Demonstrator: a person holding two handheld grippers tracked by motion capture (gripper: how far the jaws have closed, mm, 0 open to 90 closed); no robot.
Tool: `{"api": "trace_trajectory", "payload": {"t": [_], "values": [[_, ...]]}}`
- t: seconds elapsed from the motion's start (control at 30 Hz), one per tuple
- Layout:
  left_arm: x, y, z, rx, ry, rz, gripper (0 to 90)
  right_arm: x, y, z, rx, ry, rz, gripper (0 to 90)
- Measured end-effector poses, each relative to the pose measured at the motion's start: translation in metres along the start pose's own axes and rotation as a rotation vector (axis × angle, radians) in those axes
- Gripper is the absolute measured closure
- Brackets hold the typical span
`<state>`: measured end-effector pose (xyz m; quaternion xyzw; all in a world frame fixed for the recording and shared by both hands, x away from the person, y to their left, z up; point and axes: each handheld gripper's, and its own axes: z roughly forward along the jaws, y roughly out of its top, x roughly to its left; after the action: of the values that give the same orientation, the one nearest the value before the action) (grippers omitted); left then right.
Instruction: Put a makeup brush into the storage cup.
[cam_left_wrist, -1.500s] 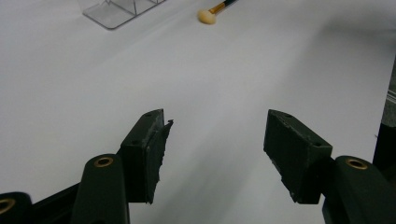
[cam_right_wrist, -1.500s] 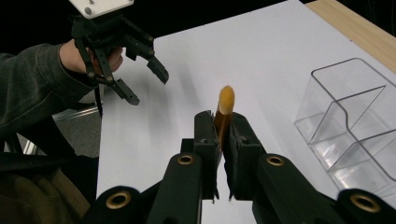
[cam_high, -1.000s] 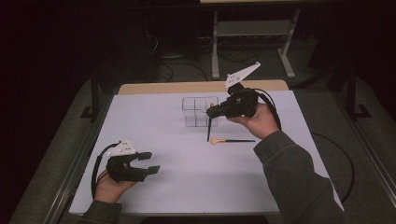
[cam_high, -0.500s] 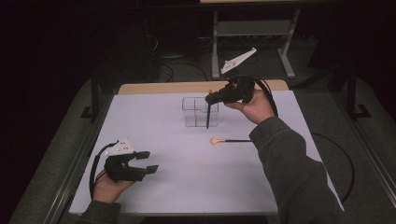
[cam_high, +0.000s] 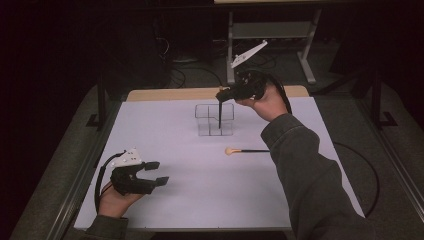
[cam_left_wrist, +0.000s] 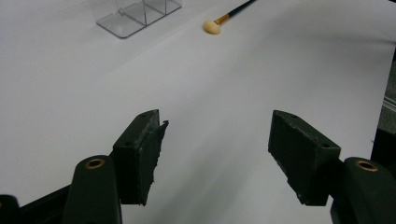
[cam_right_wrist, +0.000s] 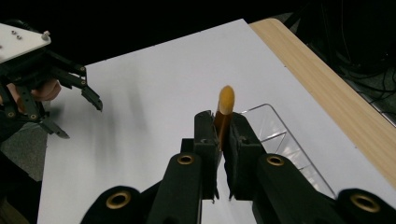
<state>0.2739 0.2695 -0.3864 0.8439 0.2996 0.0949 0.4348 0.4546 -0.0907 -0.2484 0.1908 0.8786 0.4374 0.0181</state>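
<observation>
Two brushes on my screens, right gripper (cam_high: 223, 95) clamped on one brush (cam_high: 220, 114) hanging over the clear organizer (cam_high: 214, 120), its tan tip (cam_right_wrist: 226, 100) clearest in my right gripper view, left gripper (cam_high: 156, 173) open and empty, second brush (cam_high: 247, 150) lying near the organizer, no writing legible.

right gripper (cam_right_wrist: 223, 140) | jaws clamp brush (cam_right_wrist: 224, 112) | above clear organizer (cam_right_wrist: 280, 140)
</observation>
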Motion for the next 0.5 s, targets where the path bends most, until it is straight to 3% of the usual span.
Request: {"api": "trace_trajectory", "payload": {"t": [0.5], "values": [[0.001, 0.0, 0.0, -0.004, -0.001, 0.006, 33.3, -0.018, 0.023, 0.004, 0.002, -0.036, -0.003, 83.0]]}}
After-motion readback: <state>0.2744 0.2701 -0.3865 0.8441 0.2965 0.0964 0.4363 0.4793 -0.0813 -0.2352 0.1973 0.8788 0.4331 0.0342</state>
